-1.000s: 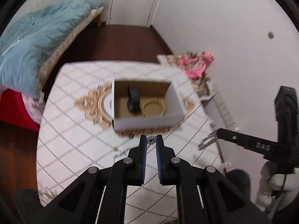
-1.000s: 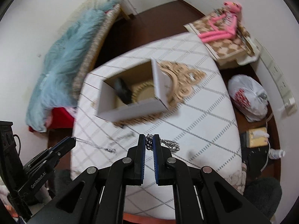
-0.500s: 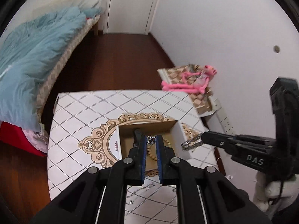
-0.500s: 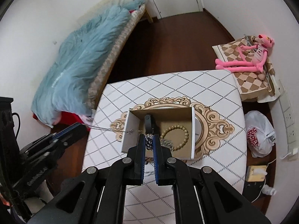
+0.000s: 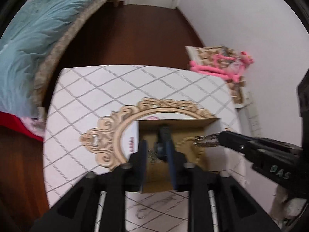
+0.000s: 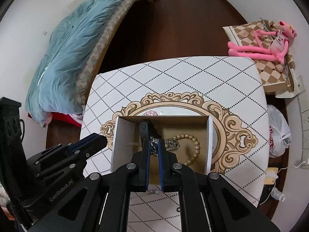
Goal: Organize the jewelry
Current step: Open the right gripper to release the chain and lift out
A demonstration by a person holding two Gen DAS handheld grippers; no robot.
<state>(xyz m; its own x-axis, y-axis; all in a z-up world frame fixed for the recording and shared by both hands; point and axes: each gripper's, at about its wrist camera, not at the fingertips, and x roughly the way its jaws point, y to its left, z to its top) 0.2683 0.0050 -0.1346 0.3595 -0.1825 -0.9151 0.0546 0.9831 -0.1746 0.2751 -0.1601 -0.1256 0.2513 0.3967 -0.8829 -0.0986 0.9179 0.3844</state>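
An open cardboard box (image 6: 123, 135) (image 5: 210, 124) sits on the patterned table (image 6: 173, 77). Inside lie a black clip (image 6: 143, 129) and a wooden bead bracelet (image 6: 194, 147). My right gripper (image 6: 154, 145) is shut on a silver chain necklace (image 6: 171, 144) and holds it over the box; the chain droops onto the box floor. My left gripper (image 5: 155, 145) is open above the box's near left part, with a thin silver chain (image 5: 152, 155) falling between its fingers. The right gripper also shows in the left wrist view (image 5: 222, 138).
A thin chain (image 5: 154, 205) lies on the table in front of the box. A bed with a blue duvet (image 6: 73, 44) stands left. A pink plush toy (image 6: 260, 46) lies on a checked cushion at the right. A plastic bag (image 6: 278, 131) sits on the floor.
Both grippers moved forward and down over the box. My left gripper opened and let go of its thin chain. The right gripper's chain now reaches into the box.
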